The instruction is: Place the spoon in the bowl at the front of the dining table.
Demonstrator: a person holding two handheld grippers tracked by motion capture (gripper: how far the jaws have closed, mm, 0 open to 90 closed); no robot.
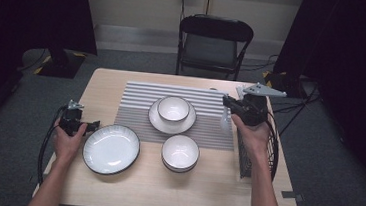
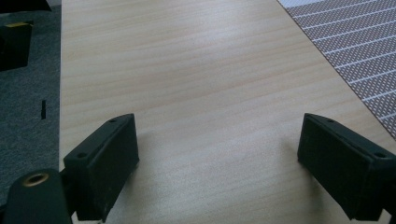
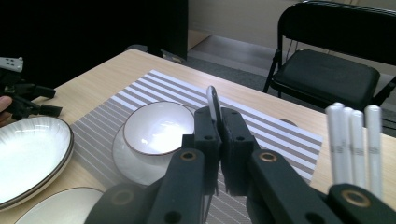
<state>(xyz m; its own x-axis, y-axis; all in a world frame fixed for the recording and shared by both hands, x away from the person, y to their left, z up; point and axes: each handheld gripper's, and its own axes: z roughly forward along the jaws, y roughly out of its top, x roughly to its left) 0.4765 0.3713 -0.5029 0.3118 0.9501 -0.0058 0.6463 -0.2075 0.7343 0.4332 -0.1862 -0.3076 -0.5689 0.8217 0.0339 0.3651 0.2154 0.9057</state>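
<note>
Dark curtains and a folding chair (image 1: 214,40) stand behind the pale wooden bench (image 1: 113,187), which carries a striped mat (image 1: 135,104). Near the bench's right edge, beside a wire rack (image 1: 246,161), the right tongs (image 3: 217,123) are clamped on a thin, pale-edged utensil (image 3: 213,100); what kind it is I cannot tell. Its long axis stands nearly upright. From there the bowl on a saucer (image 1: 173,108) lies toward the bench's middle, clearly nearer this hand. At the left edge, the left tongs (image 1: 93,123) rest apart and empty just beside a large plate (image 1: 111,148). A second bowl (image 1: 180,152) sits nearer the front edge.
</note>
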